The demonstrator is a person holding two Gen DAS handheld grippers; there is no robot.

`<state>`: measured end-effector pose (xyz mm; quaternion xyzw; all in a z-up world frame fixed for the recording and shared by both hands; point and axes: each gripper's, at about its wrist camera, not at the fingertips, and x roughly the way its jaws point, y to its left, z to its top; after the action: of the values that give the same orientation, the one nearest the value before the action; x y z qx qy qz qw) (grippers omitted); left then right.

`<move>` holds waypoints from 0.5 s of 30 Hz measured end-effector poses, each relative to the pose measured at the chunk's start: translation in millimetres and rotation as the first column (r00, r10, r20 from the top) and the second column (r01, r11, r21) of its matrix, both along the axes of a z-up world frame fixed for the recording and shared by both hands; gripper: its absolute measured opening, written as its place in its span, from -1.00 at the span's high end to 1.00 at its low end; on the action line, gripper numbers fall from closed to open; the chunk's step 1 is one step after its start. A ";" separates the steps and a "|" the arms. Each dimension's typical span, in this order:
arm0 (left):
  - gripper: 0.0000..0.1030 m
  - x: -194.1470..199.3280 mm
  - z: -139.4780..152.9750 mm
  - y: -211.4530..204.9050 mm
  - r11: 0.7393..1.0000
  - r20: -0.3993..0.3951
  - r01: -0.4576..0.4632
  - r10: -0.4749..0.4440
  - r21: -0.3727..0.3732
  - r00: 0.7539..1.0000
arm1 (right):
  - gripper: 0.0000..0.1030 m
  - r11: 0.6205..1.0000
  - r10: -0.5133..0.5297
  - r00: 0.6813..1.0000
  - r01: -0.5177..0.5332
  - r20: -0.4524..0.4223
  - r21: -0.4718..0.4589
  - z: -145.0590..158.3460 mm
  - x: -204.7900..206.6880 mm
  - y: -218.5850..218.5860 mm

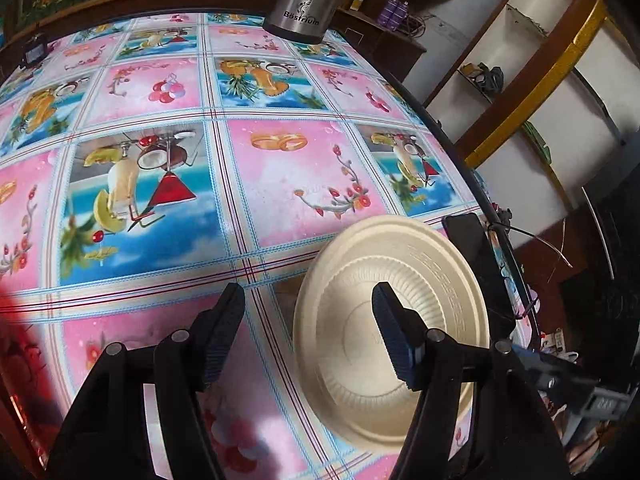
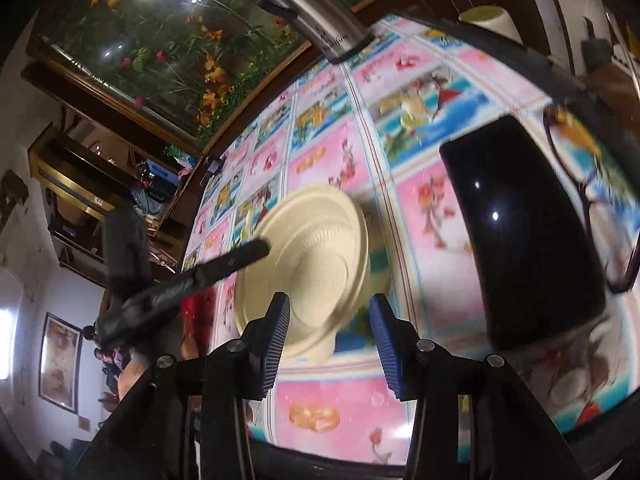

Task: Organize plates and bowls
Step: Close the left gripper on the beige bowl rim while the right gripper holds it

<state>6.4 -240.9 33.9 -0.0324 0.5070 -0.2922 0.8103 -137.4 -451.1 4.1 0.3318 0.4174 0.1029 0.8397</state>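
Nearby, black phone [image 2: 524,236] and glasses [image 2: 592,200] beside cream plate [image 2: 312,256], steel flask [image 1: 302,0] beyond

Cream ribbed plate [image 1: 360,280] on pink-and-blue fruit-and-flower checked tablecloth [image 1: 280,160]; glossy black phone [image 2: 520,232]; silver flask [image 1: 302,4].

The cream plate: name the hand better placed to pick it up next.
Left, probably. The left gripper is open with one of its fingers already over the cream plate. The right gripper, also open, sits short of its rim.
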 end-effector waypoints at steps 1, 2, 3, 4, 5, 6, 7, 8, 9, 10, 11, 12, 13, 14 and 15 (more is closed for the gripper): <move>-0.23 1.1 -0.5 0.5 1.000 0.004 -0.006 0.006 -0.013 1.000 | 0.14 1.000 0.005 1.000 -0.005 -0.006 0.000 -1.4 -0.9 1.8; -0.09 1.7 -1.3 1.0 1.000 0.006 -0.013 0.014 -0.015 1.000 | 0.13 1.000 0.008 1.000 -0.008 -0.016 -0.006 -3.0 -1.5 4.3; 0.11 2.1 -2.9 1.1 1.000 0.002 -0.016 0.016 -0.011 1.000 | 0.11 1.000 0.011 1.000 -0.011 -0.024 -0.007 -4.3 -1.7 5.9; 0.17 1.7 -3.9 0.5 1.000 -0.001 -0.015 0.015 -0.008 1.000 | 0.10 1.000 0.020 0.999 -0.020 -0.034 -0.003 -6.2 -1.4 9.0; 0.18 -0.5 -4.8 0.5 1.000 -0.001 -0.013 0.013 0.002 1.000 | 0.10 0.999 0.036 0.998 -0.036 -0.044 0.001 -8.8 -0.8 13.6; 0.18 -4.0 -4.5 1.1 1.000 0.007 -0.014 0.014 0.011 1.000 | 0.10 0.999 0.045 0.998 -0.046 -0.050 -0.002 -10.6 0.5 17.8; 0.18 -6.0 -3.7 1.1 1.000 0.010 -0.013 0.012 0.013 1.000 | 0.10 0.999 0.051 0.997 -0.052 -0.051 -0.009 -11.4 1.6 20.2; 0.18 -10.7 -2.6 1.9 1.000 0.015 -0.008 0.008 0.011 1.000 | 0.11 0.998 0.048 0.998 -0.050 -0.048 -0.030 -10.9 4.1 22.4; 0.18 -16.4 -1.3 2.9 1.000 0.019 -0.004 0.004 0.007 1.000 | 0.11 0.998 0.041 0.998 -0.043 -0.044 -0.043 -10.7 5.8 22.4; 0.18 -20.1 -0.6 3.2 1.000 0.021 0.000 0.000 0.008 1.000 | 0.12 0.998 0.031 0.999 -0.033 -0.036 -0.059 -9.5 8.3 22.3; 0.18 -26.6 -0.4 2.4 1.000 0.023 0.012 -0.012 0.012 1.000 | 0.16 0.996 0.023 0.999 -0.025 -0.027 -0.082 -8.0 11.2 22.4; 0.18 -33.5 -0.9 1.3 1.000 0.021 0.028 -0.029 0.011 0.999 | 0.16 0.994 0.019 1.000 -0.021 -0.020 -0.103 -6.4 15.2 22.3; 0.18 -38.8 -1.3 0.4 0.999 0.016 0.042 -0.042 0.009 0.999 | 0.17 0.993 0.013 1.000 -0.014 -0.011 -0.113 -4.9 19.3 21.8; 0.18 -42.4 -1.3 -0.3 0.999 0.012 0.053 -0.053 0.007 0.999 | 0.17 0.991 0.001 1.000 -0.001 0.002 -0.132 -2.8 23.5 21.4; 0.18 -45.3 -1.3 -1.2 0.998 0.010 0.065 -0.065 0.008 0.998 | 0.17 0.988 -0.007 1.000 0.008 0.009 -0.156 -1.2 26.4 21.5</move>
<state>-38.9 -242.1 32.6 -0.0112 0.5048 -0.3164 0.8031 -111.0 -429.7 2.9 0.2662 0.4195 0.0683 0.8652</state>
